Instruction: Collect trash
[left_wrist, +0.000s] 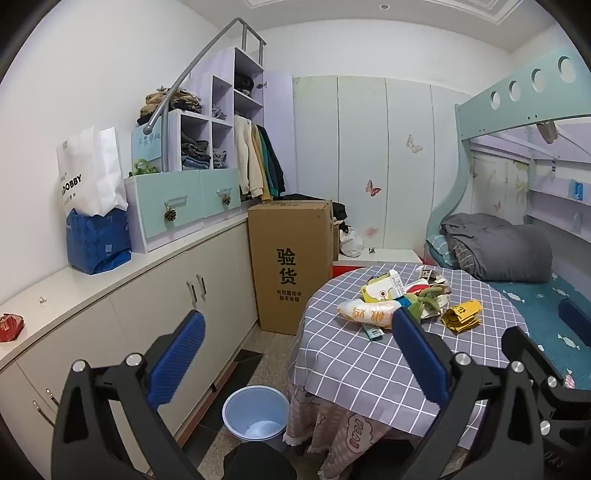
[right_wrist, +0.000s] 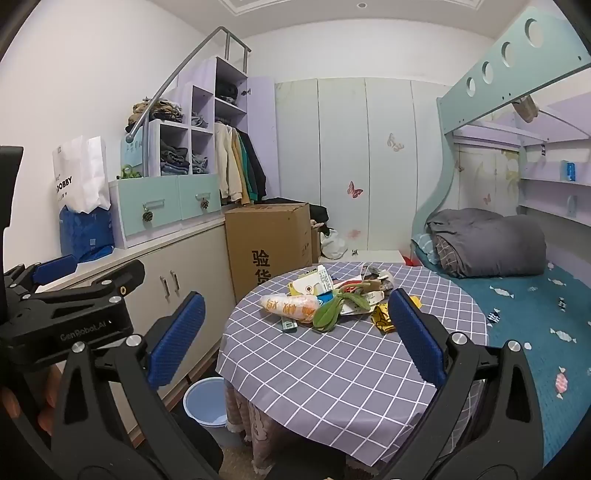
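Observation:
A heap of trash lies on the far side of a round table with a grey checked cloth (left_wrist: 362, 373) (right_wrist: 332, 373). In it are a milk carton (left_wrist: 384, 288) (right_wrist: 312, 282), a white and orange snack bag (left_wrist: 365, 312) (right_wrist: 288, 306), green leaves (left_wrist: 424, 301) (right_wrist: 328, 314) and a crumpled yellow wrapper (left_wrist: 463, 314) (right_wrist: 382, 317). A light blue bin (left_wrist: 255, 411) (right_wrist: 205, 402) stands on the floor left of the table. My left gripper (left_wrist: 298, 314) and right gripper (right_wrist: 296, 295) are both open and hold nothing, well short of the heap.
A tall cardboard box (left_wrist: 291, 266) stands behind the table beside a long white cabinet (left_wrist: 147, 280). A red bag (left_wrist: 11, 326) lies on the cabinet top. A bunk bed with a grey quilt (left_wrist: 498, 251) runs along the right. A hand (right_wrist: 11, 404) shows at the lower left.

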